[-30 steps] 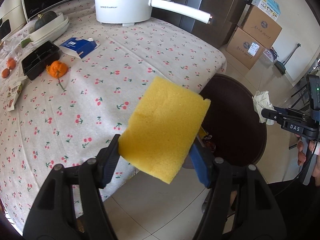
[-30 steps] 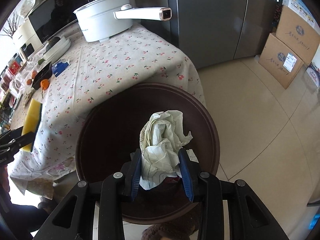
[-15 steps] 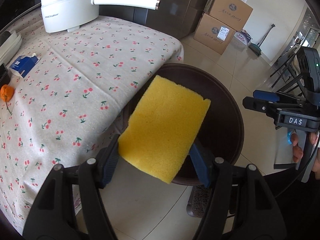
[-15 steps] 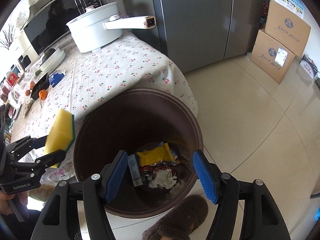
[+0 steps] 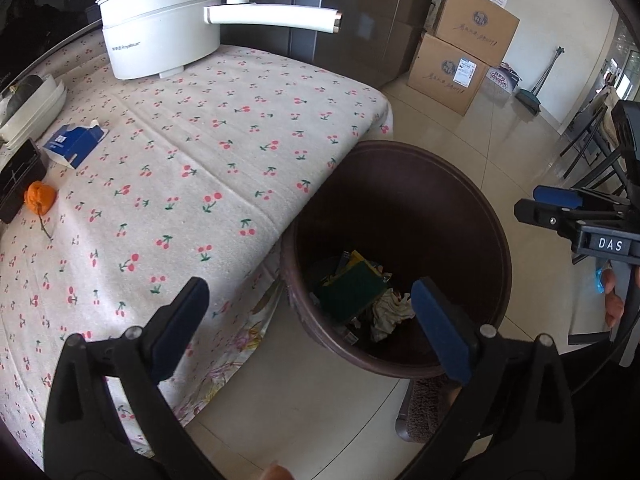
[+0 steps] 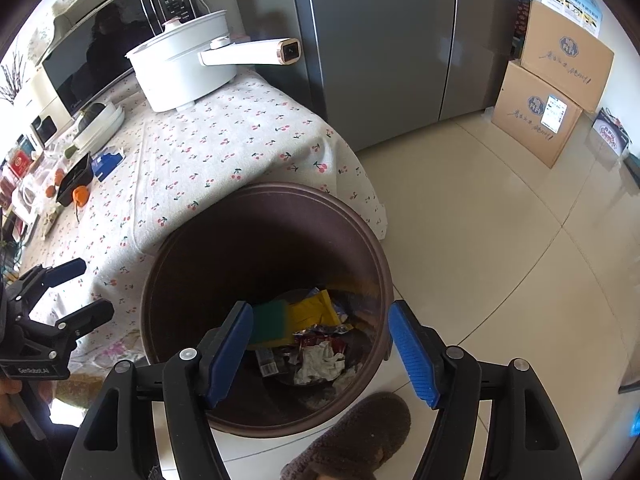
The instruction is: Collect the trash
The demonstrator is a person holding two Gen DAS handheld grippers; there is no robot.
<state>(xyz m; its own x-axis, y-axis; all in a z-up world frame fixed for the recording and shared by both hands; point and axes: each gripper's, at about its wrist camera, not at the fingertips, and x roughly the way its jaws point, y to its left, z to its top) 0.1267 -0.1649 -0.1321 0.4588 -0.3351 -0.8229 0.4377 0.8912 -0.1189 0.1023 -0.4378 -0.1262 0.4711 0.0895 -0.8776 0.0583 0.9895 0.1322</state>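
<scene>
A brown round trash bin (image 5: 472, 184) stands on the floor against the table's corner; it also shows in the right wrist view (image 6: 256, 200). Inside lie the yellow-and-green sponge (image 5: 352, 286), green side up, a crumpled paper (image 5: 390, 312) and wrappers; the sponge (image 6: 270, 320) and paper (image 6: 320, 364) also show in the right wrist view. My left gripper (image 5: 308, 328) is open and empty above the bin's near-left rim. My right gripper (image 6: 322, 352) is open and empty over the bin. Each gripper shows in the other's view.
The table with a cherry-print cloth (image 5: 180, 168) holds a white electric pot (image 5: 160, 36) with a long handle, a blue carton (image 5: 74, 142), an orange peel (image 5: 39, 197), a black tray (image 5: 18, 180) and dishes. Cardboard boxes (image 5: 460, 60) and a fridge (image 6: 400, 40) stand behind. A slipper (image 6: 360, 436) is beside the bin.
My left gripper opened and the sponge dropped into the bin. My right gripper had let go of the crumpled paper earlier and stays open over the bin.
</scene>
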